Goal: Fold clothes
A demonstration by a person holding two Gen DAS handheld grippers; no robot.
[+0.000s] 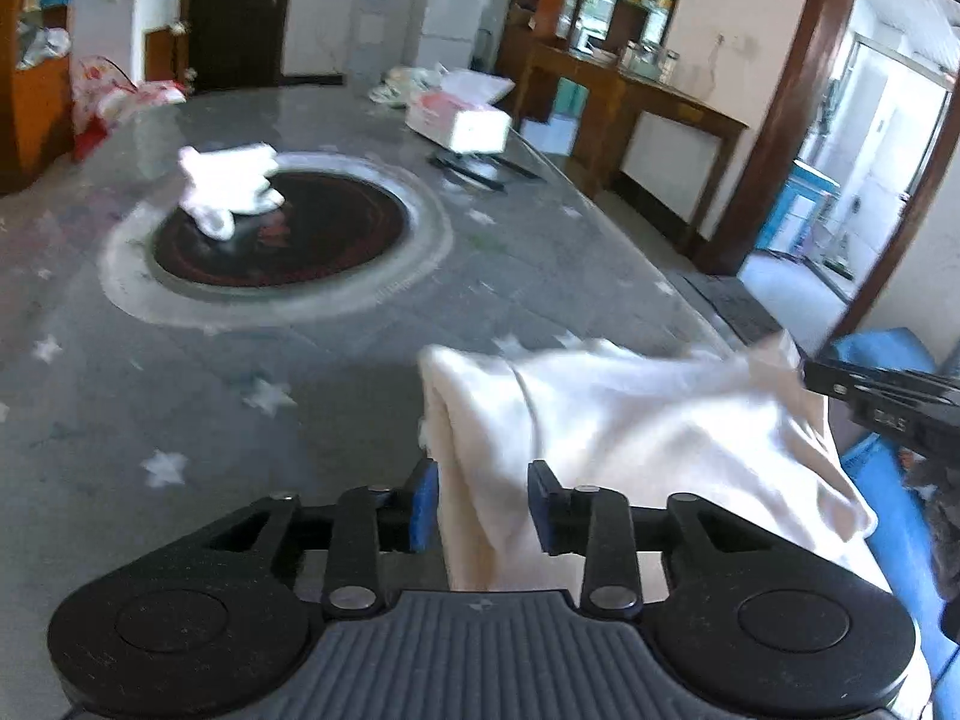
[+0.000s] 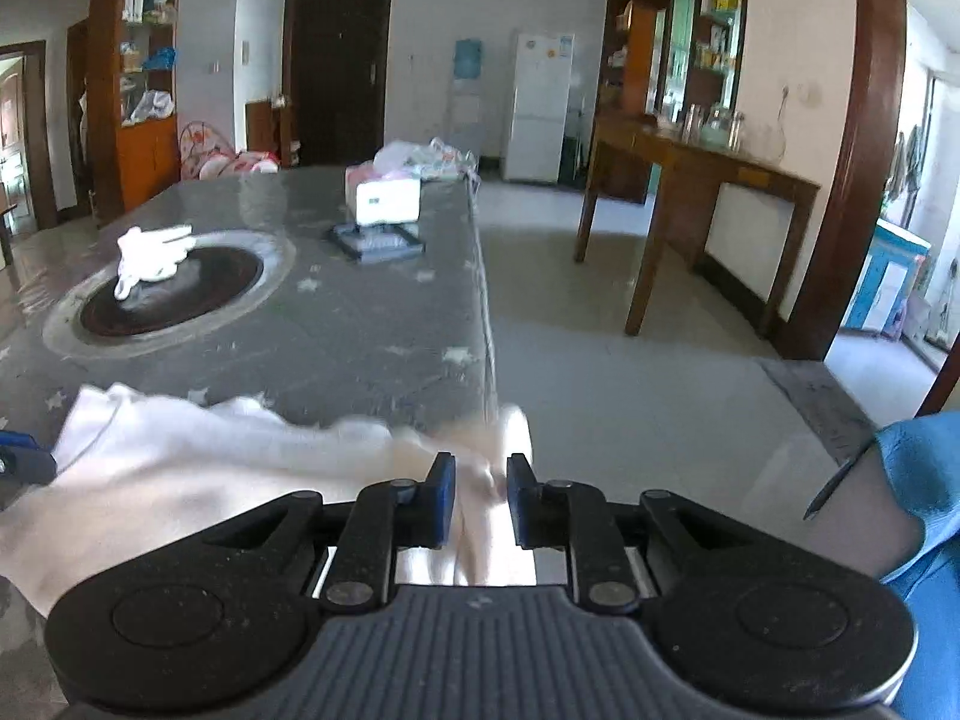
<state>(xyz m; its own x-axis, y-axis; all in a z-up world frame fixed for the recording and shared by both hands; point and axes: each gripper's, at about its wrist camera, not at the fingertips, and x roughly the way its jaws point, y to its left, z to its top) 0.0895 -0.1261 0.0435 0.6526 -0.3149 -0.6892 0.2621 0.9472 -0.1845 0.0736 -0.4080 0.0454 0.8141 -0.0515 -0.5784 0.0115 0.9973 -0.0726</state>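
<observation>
A white garment (image 1: 630, 420) lies bunched at the near right corner of the grey star-patterned table (image 1: 240, 372). My left gripper (image 1: 483, 504) stands open, its blue pads apart with a thick fold of the garment loose between them. In the left wrist view my right gripper (image 1: 807, 373) comes in from the right with a raised corner of the cloth at its tip. In the right wrist view my right gripper (image 2: 480, 492) is shut on a bunched strip of the white garment (image 2: 210, 456) just past the table's right edge. A second crumpled white cloth (image 1: 231, 186) lies on the dark round inset (image 1: 336, 240).
A white tissue box (image 1: 459, 123) and a dark flat frame (image 2: 378, 243) sit toward the far end of the table, with bags behind them. A wooden side table (image 2: 690, 180) stands across the open floor on the right. A person's blue sleeve (image 2: 924, 468) shows at the right.
</observation>
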